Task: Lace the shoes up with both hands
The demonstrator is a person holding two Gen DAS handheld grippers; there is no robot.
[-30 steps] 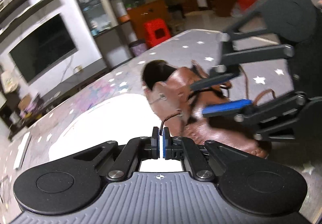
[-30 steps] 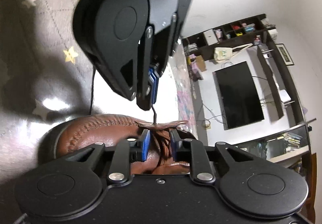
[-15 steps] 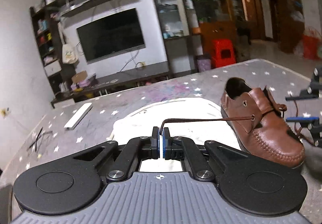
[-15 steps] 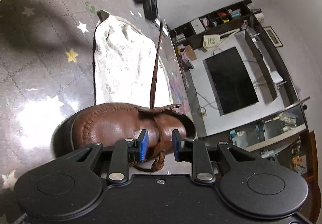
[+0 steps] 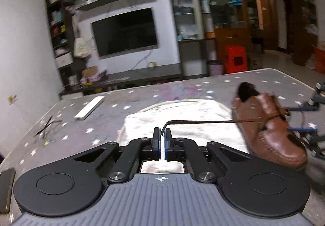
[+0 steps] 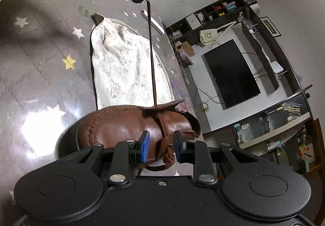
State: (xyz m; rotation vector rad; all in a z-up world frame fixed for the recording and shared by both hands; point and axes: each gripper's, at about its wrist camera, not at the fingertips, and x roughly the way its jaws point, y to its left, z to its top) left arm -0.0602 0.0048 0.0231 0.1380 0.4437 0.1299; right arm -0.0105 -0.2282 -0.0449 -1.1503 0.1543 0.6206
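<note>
While lace (image 5: 203, 122) runs taut, shoe (image 5: 270, 130) lies toe-forward.

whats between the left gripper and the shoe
The taut brown lace spans the gap from the left gripper to the shoe, above the white cloth, seen in both wrist views.

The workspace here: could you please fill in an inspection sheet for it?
Surface: grey star-print table, a white cloth spread on it.
Job's things: brown shoe beside the cloth; lace pulled taut from its eyelet.
Clutter: white bar, phone at the table edge, thin dark sticks.
Grippers: left gripper shut on the lace end; right gripper with jaws apart at the shoe's lacing, grip unclear.
Cables: wires under the TV.
Surroundings: shelves, glass cabinet, red stool.
</note>
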